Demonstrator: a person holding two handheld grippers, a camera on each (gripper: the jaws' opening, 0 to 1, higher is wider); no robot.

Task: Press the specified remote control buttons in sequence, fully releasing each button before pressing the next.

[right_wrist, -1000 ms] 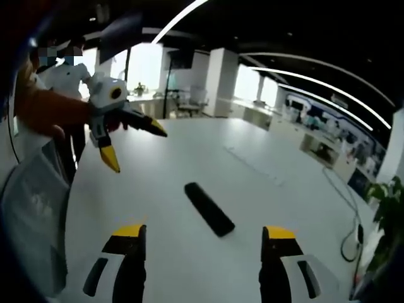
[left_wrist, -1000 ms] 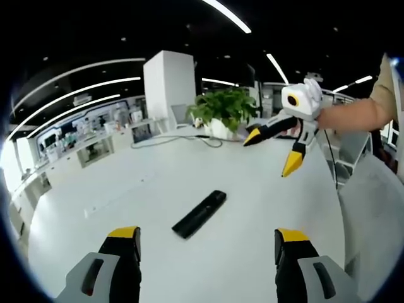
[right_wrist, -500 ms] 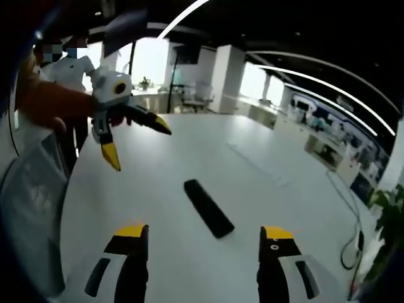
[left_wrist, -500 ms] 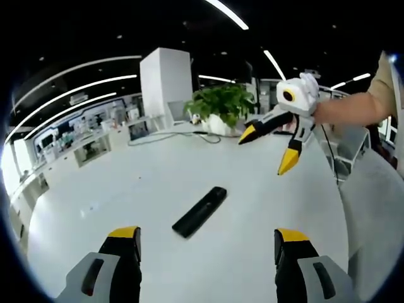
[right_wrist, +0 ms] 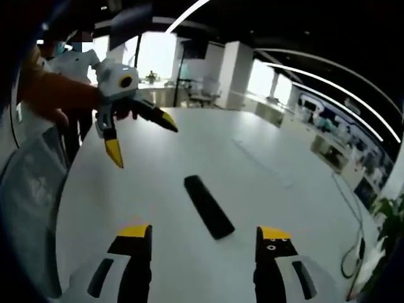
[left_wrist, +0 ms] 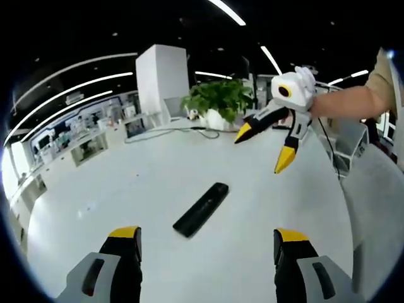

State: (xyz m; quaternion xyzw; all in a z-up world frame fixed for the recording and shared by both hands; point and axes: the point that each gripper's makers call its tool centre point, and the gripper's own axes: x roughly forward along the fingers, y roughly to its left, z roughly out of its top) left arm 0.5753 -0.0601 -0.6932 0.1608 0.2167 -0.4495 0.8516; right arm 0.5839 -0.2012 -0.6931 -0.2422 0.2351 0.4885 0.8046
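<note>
A black remote (left_wrist: 201, 209) lay flat on the white table (left_wrist: 126, 189), touching neither gripper. In the left gripper view it sat just ahead of the gap between the left gripper's (left_wrist: 206, 243) two yellow-tipped jaws, which stood wide apart and held nothing. The right gripper (left_wrist: 262, 146) hung in the air beyond the remote and to its right, held by a person's hand at the end of a bare forearm (left_wrist: 344, 104); its jaws were spread too, empty, the tips pointing down towards the table. A potted plant (left_wrist: 219, 104) stood far behind the remote at the table's back edge, with a cable (left_wrist: 170, 133) trailing beside it.

In the right gripper view the remote (right_wrist: 209, 206) again lay ahead of the gap between that gripper's (right_wrist: 205, 238) parted jaws, slanted across the table (right_wrist: 265, 158). The left gripper (right_wrist: 140, 137) hovered beyond the remote to the left, released and clear of the surface.
</note>
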